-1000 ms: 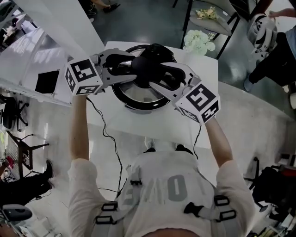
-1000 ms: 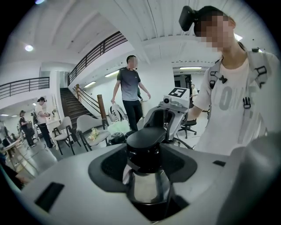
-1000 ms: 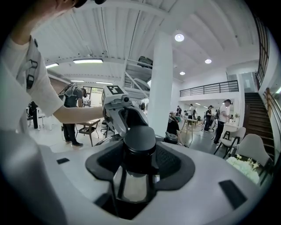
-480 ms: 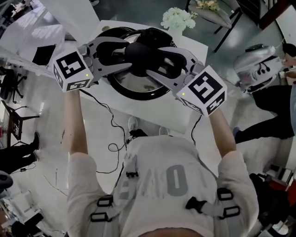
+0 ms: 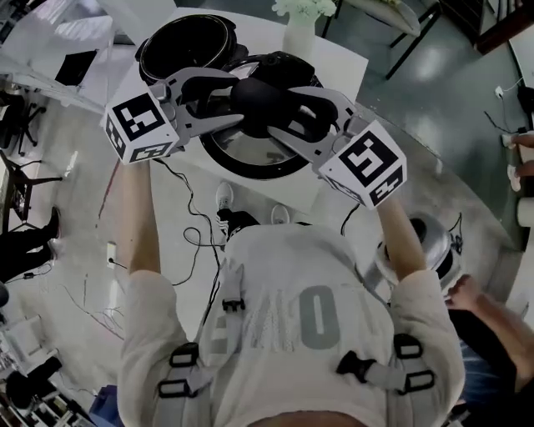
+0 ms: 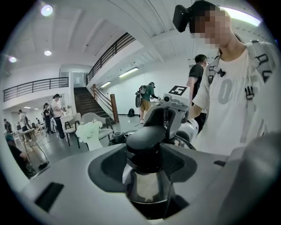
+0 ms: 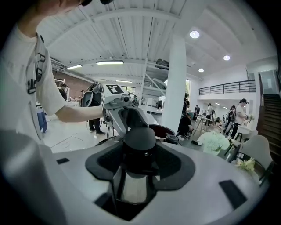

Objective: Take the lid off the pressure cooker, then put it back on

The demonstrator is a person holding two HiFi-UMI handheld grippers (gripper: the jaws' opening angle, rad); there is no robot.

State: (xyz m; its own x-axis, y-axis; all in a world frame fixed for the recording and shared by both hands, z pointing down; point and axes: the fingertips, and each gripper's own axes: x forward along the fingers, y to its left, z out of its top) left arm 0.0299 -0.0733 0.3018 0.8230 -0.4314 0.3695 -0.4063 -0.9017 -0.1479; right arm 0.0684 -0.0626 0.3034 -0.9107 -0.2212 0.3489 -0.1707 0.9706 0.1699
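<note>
The pressure cooker lid (image 5: pixel 249 157), steel with a black rim, hangs over the near part of the white table (image 5: pixel 338 57), off the pot. Its black knob (image 5: pixel 260 93) is gripped from both sides: my left gripper (image 5: pixel 236 96) and my right gripper (image 5: pixel 284 113) are both shut on it. The open black pot (image 5: pixel 185 46) stands at the upper left. In the left gripper view the knob (image 6: pixel 147 141) fills the jaws of the left gripper (image 6: pixel 147 163), with the right gripper (image 6: pixel 170 109) opposite. The right gripper view shows the same knob (image 7: pixel 139 139) and the pot's rim (image 7: pixel 163 130) behind.
A vase of white flowers (image 5: pixel 302 15) stands on the table behind the lid. A second white table with a black slab (image 5: pixel 73 67) lies at the left. Cables (image 5: pixel 197 240) trail on the floor. A person's hand (image 5: pixel 467 293) and a silver helmet-like object (image 5: pixel 434 240) are at the lower right.
Both grippers have carried the lid off the pot, rightward and toward me. The pot now stands uncovered at the upper left. The grip on the knob is unchanged.
</note>
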